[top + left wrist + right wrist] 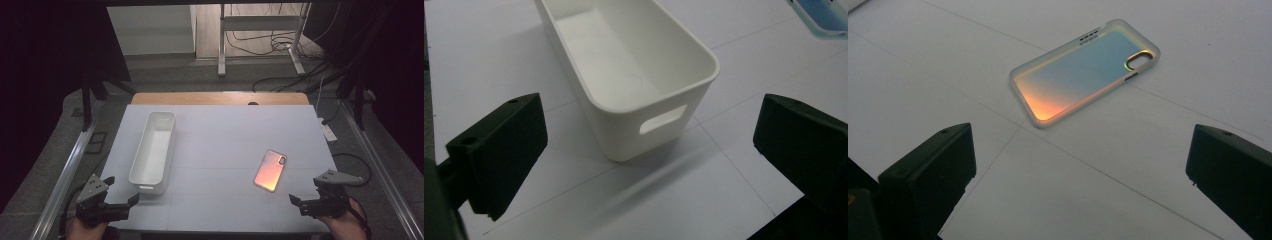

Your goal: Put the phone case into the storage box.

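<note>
A long white plastic bin (152, 150) with a handle slot stands empty on the left half of the white table top (220, 135). An iridescent orange-to-blue phone case (270, 170) lies flat on the right half, camera hole at its far end. My left gripper (121, 189) is open near the front left corner, just short of the bin's near end. In the left gripper view the bin (634, 75) sits between and beyond the wide-apart jaws of this gripper (649, 135). My right gripper (306, 191) is open at the front right, with the phone case (1083, 75) lying ahead of it (1080, 160).
A strip of wooden table (220, 98) shows beyond the white top. Metal rails (70, 165) run along both sides. On the floor behind are a stand's legs (260, 45) and loose cables (280, 80). The phone case (824, 15) shows at the top right of the left gripper view.
</note>
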